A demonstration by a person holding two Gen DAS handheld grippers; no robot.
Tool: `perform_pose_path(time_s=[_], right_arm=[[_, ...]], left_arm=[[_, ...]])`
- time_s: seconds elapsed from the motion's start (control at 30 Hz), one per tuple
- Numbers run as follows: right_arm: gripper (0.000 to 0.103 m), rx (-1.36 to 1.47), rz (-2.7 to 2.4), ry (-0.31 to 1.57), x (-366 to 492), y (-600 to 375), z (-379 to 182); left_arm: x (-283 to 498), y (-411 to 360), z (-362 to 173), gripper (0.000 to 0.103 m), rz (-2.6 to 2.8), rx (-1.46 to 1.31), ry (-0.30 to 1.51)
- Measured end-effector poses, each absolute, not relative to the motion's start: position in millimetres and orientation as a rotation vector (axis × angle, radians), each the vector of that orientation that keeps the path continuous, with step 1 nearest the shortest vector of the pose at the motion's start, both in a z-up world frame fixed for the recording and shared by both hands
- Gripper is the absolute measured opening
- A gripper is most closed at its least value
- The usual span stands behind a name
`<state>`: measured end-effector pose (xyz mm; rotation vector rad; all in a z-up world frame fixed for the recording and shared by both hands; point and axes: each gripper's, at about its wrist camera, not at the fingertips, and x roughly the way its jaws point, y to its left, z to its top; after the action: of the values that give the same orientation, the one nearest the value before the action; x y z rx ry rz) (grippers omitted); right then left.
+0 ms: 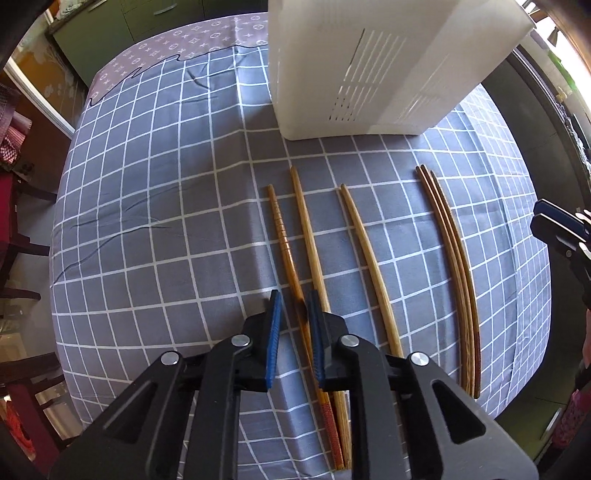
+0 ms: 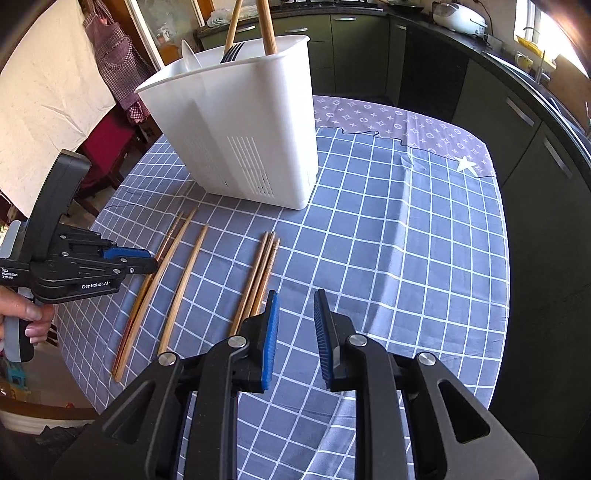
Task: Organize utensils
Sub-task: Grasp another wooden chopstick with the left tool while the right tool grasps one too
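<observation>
Chopsticks lie in a row on the bench under my two grippers, all pointing toward the white utensil holder [image 1: 354,70]. My left gripper [image 1: 295,314] points straight down over the leftmost chopstick [image 1: 283,236], the one with a ringed shaft and a dark scorched patch. That stick runs between the blue pads, which stand narrowly apart; I cannot tell whether they press on it. A longer pale chopstick [image 1: 306,229] lies just right of the gripper, passing under its right finger. Further right is a single pale chopstick [image 1: 365,251], then a bundle of three darker chopsticks [image 1: 448,236] touching one another.

My right gripper [image 2: 295,321] is tilted downward, its pads slightly apart with nothing between them, only checked tablecloth [image 2: 388,240] beneath. The bundle of three lies just left of its left finger. The holder stands beyond the chopsticks, already containing a fork [image 2: 232,52], a white spoon [image 2: 191,55] and upright chopsticks [image 2: 266,26]. A hand [image 2: 27,314] grips the left gripper's handle.
</observation>
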<state>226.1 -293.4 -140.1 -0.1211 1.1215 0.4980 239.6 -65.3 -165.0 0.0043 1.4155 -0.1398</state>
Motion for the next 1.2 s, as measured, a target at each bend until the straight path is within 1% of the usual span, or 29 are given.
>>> perform_pose_path(time_s=[0.17,0.27,0.5,0.8,1.2], right_arm=[[0.020,-0.110,0.498,1.129,225.5,-297.4,-142.6],[0.020,-0.111,0.498,1.127,224.5,-298.3,-142.3],[0.020,-0.123,0.503,1.139,223.4,-293.1,-145.9],[0.020,-0.161,0.519,1.208,226.6,-269.3,-171.0],[0.019,-0.228,0.500,1.269,230.9,-243.7,-193.3]], left_arm=[[243.4,-77.1,-170.0,0.013,-0.127,0.035,1.425],[245.8,-81.2,-171.1,0.009,-0.121,0.043,1.426],[247.5,-69.0,-170.7,0.007,-0.133,-0.015,1.401],[230.7,-60.7,-130.5,0.007,-0.167,0.002,1.237],[208.6,-50.8,-93.8,0.007,-0.213,0.007,1.122]])
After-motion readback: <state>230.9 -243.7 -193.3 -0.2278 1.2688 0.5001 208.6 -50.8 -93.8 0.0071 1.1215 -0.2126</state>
